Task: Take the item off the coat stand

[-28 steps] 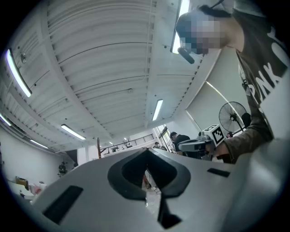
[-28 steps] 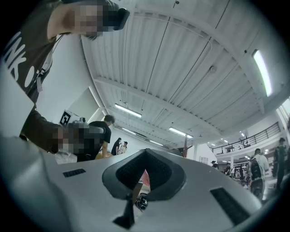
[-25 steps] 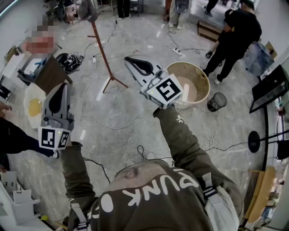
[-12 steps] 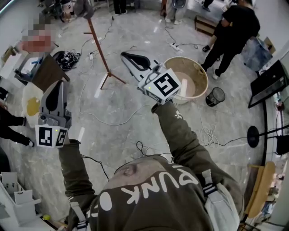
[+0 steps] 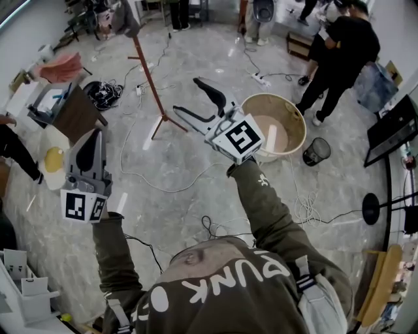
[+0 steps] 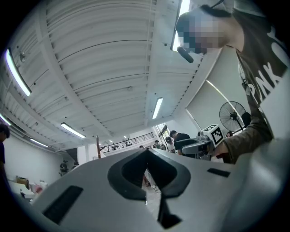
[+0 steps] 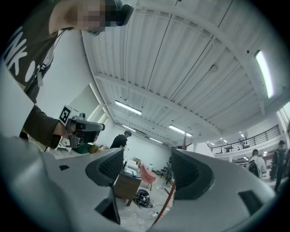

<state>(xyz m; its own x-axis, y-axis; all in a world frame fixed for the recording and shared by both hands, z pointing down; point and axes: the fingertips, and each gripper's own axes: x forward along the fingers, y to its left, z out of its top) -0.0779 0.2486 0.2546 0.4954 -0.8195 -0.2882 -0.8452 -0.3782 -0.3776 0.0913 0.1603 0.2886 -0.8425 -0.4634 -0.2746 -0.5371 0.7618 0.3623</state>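
**Head view.** Just been opening: the jaws of the right gripper point(image 5: 189, 98), shut a second ago, now spread wide and empty. Left gripper point(image 5: 98, 134) unmoved, jaws closed on nothing. Grey item point(image 5: 124, 16) draped over the top of the coat stand point(image 5: 149, 75), well beyond the right jaws and up-left of their tips, not yet reached. For a clean reach: keep the jaws spread, aim at the fabric rather than the wood, close on a fold, then lift up and clear of the top before drawing back, to avoid tipping the stand.

**Left gripper view.** Jaws pressed together, holding nothing. Item not made out here. Only a thin brown upright far off, left of the closed tips, perhaps the stand.

**Right gripper view.** Jaws apart, nothing gripped. Reddish pole point(image 7: 168, 198) showing through the gap, nearer the right-hand jaw, far beyond the tips. Item itself not visible, probably hidden behind that jaw.
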